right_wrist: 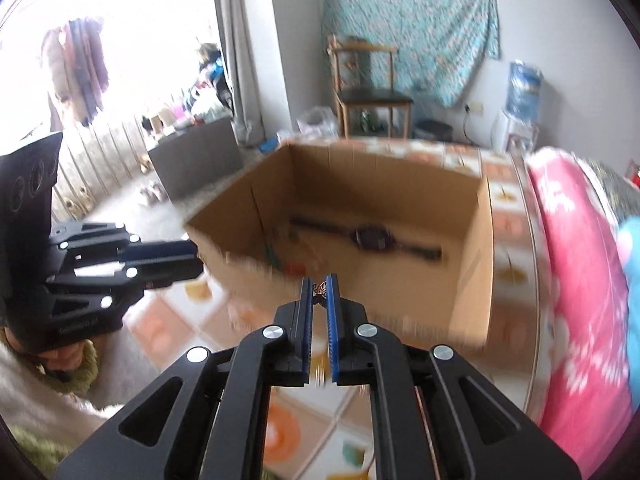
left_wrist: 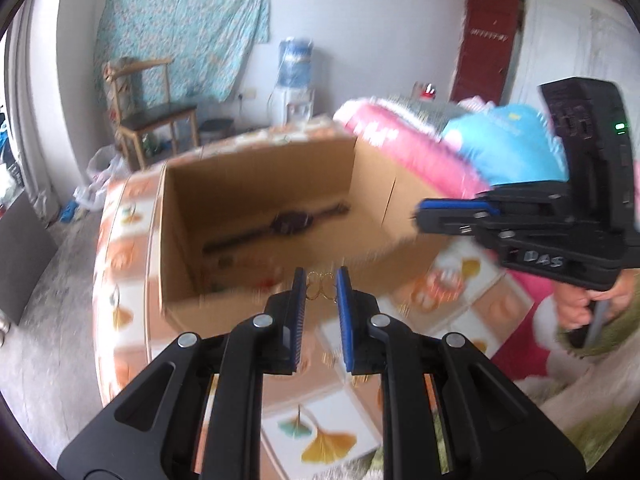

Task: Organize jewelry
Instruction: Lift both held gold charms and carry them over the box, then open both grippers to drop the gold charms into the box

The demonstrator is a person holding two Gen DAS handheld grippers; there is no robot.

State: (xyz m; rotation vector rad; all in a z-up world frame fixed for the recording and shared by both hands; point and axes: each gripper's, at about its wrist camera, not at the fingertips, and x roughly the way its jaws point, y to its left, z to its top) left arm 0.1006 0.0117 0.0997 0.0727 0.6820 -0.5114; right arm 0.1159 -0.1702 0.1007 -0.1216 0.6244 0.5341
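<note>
The left gripper (left_wrist: 320,286) pointed forward and downward, its blue-padded jaws narrowly parted and pinched on a small gold wire piece (left_wrist: 320,285). The right gripper (right_wrist: 320,290) sat nearly closed — its pads clamped a tiny ornament (right_wrist: 319,289) at the tips. A hand (left_wrist: 584,304) gripped the right tool's handle from below, fingers wrapped around it.

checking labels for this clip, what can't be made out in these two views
- Small items in the cardboard box near corner: motion blur, both views.
- Gold wire piece in the left gripper: too small to name.
- Ornament pinched by the right gripper: mostly hidden by its jaws.
- Watch face: blurred.
</note>
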